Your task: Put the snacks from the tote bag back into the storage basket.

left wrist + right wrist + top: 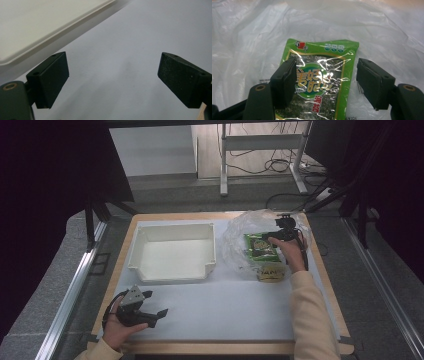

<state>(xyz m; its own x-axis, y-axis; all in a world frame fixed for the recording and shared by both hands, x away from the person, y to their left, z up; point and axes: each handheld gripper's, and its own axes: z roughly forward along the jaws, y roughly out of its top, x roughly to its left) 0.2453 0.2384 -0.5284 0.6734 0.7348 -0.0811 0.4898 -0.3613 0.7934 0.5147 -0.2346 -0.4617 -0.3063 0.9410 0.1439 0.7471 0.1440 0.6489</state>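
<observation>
Right hand-held gripper [325,82] astride half-hidden seaweed packet [322,82]

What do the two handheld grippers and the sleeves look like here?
Both grippers are black. The left gripper carries a grey three-cornered plate and a looping black cable; its fingers are flat rectangular blocks with small screw holes. The right gripper has matching fingers. Sleeves are pale cream.
</observation>
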